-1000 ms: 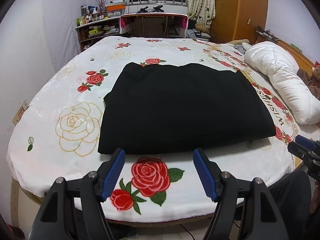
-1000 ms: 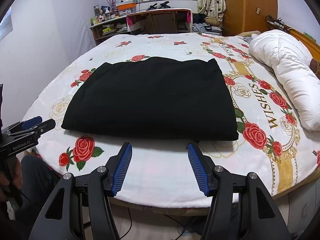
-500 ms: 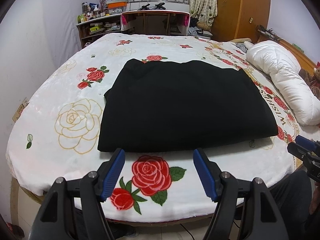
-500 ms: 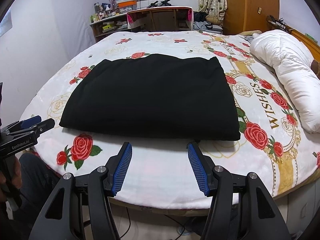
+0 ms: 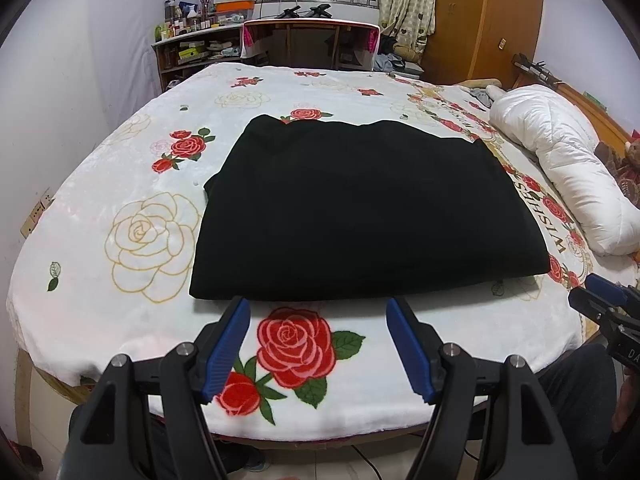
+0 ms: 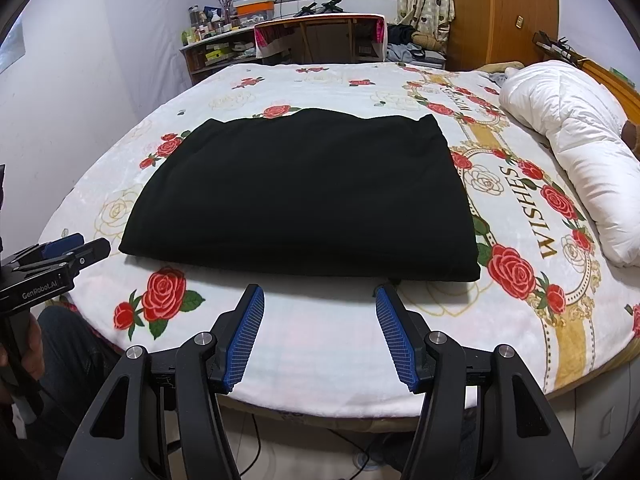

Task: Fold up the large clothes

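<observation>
A black garment [image 5: 360, 212] lies folded into a flat rectangle on the rose-print bed cover [image 5: 120, 288]; it also shows in the right wrist view [image 6: 308, 196]. My left gripper [image 5: 318, 306] is open and empty, held above the bed's near edge just short of the garment's front left edge. My right gripper [image 6: 318, 292] is open and empty, held just short of the garment's front right edge. Each gripper shows at the edge of the other's view, the right gripper [image 5: 600, 300] and the left gripper [image 6: 76, 248].
A white rolled duvet [image 5: 560, 160] lies along the right side of the bed. A wooden headboard [image 6: 616, 80] is at the far right. A desk [image 5: 312, 40] and cluttered shelf [image 5: 192, 48] stand beyond the bed, with a wooden wardrobe [image 5: 480, 20]. The wall is on the left.
Both grippers have stayed open and empty. Both views have shifted slightly, with the garment sitting a little closer to the fingertips. The garment has not moved.
</observation>
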`<state>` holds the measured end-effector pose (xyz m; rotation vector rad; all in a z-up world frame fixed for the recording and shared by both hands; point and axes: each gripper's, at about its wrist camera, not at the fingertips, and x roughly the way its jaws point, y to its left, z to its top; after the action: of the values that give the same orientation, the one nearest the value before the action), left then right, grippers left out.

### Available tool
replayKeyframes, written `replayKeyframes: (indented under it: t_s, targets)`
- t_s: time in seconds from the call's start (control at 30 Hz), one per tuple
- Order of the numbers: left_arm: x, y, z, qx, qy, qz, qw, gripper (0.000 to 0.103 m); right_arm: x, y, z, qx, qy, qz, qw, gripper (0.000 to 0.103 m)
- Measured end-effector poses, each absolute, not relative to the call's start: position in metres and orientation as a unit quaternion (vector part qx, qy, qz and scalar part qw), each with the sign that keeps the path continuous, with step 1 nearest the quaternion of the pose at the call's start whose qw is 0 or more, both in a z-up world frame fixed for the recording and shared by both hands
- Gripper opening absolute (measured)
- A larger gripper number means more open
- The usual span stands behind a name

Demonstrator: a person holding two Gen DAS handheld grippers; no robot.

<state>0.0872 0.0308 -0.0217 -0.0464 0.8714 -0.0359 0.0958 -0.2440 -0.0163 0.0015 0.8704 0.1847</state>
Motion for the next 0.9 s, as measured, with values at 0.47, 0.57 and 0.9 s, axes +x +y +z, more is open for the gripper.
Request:
replayKeyframes:
  t_s: [0.47,0.57,0.9]
  targets:
    - [0.0850,0.0275,-0.0188,-0.022,0.423,-0.020,0.906,0.073,0.0949,-0.2446,-0.0152,0.002,0.422,0.088,0.902,0.059]
    - [0.0847,0.0267,-0.0185,-0.020,0.423,-0.018,0.906,0.073,0.0947,-0.2446,-0.0146,0.002,0.421,0.088,0.903,0.059]
    - [0.0835,0.0273,-0.0185,-0.022,0.424,-0.022,0.905,0.073,0.0944,-0.2441,-0.0132,0.000,0.421,0.086,0.903,0.059]
